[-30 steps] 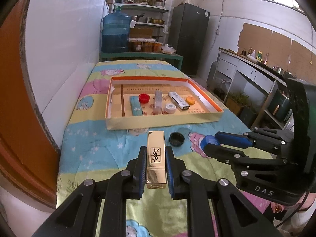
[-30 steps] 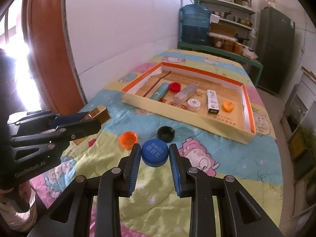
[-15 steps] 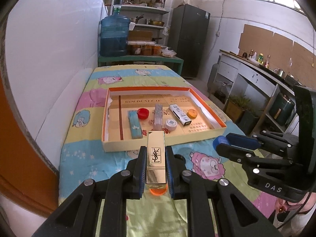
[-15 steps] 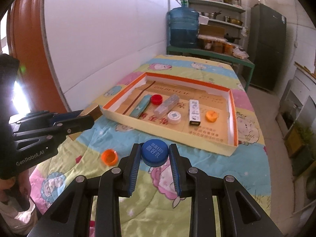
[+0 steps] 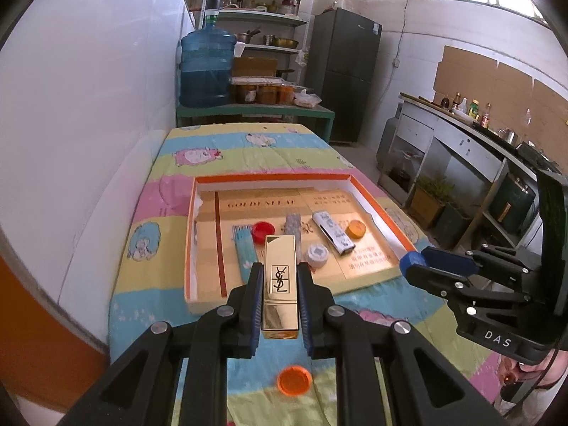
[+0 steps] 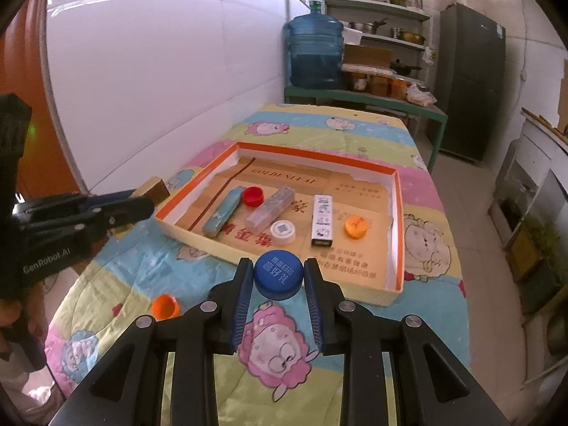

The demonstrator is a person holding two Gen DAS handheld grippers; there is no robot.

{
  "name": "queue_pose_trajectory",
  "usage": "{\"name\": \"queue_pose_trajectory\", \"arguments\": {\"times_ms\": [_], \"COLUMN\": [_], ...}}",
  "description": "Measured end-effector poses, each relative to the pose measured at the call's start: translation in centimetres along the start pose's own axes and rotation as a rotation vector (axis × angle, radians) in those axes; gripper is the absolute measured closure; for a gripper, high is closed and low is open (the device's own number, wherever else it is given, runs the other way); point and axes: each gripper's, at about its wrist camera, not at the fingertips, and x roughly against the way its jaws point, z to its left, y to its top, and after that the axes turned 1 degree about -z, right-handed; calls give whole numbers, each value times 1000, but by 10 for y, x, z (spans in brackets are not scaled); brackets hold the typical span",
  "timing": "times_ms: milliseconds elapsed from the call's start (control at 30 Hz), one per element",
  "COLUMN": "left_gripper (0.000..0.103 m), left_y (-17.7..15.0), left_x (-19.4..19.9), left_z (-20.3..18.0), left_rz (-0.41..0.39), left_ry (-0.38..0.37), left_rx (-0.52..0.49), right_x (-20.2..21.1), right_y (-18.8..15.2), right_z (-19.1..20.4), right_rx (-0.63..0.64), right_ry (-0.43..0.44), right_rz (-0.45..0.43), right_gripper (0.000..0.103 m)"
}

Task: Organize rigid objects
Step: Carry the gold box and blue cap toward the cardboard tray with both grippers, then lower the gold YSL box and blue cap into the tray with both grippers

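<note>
My left gripper (image 5: 280, 285) jaws clamp gold lipstick case (image 5: 279, 277), held above near wall of cardboard tray (image 5: 376, 277). My right gripper (image 6: 278, 280) jaws pinch blue cap (image 6: 278, 274), also above tray's near wall.

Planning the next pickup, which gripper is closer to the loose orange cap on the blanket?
Left. The left gripper hangs almost directly above the orange cap; the right gripper is off to its right.

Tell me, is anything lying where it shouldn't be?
Yes. One orange bottle cap lies alone on the cartoon blanket, outside the orange-rimmed box where the other caps and sticks sit. The gold lipstick and blue bottle cap are held in the fingers, not yet put away.
</note>
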Motion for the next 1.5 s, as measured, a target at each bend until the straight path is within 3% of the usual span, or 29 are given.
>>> {"name": "queue_pose_trajectory", "arguments": {"times_ms": [800,1500], "left_gripper": [85,85], "left_y": [57,94], "left_x": [-68,-134], "left_z": [15,32], "left_rz": [67,150], "left_ry": [40,62], "left_rx": [-8,-1], "right_x": [-56,-123], "right_y": [68,112], "right_z": [-43,-74], "right_rx": [20,14], "right_ry": [26,66], "right_rz": [29,113], "right_gripper": [73,73]}}
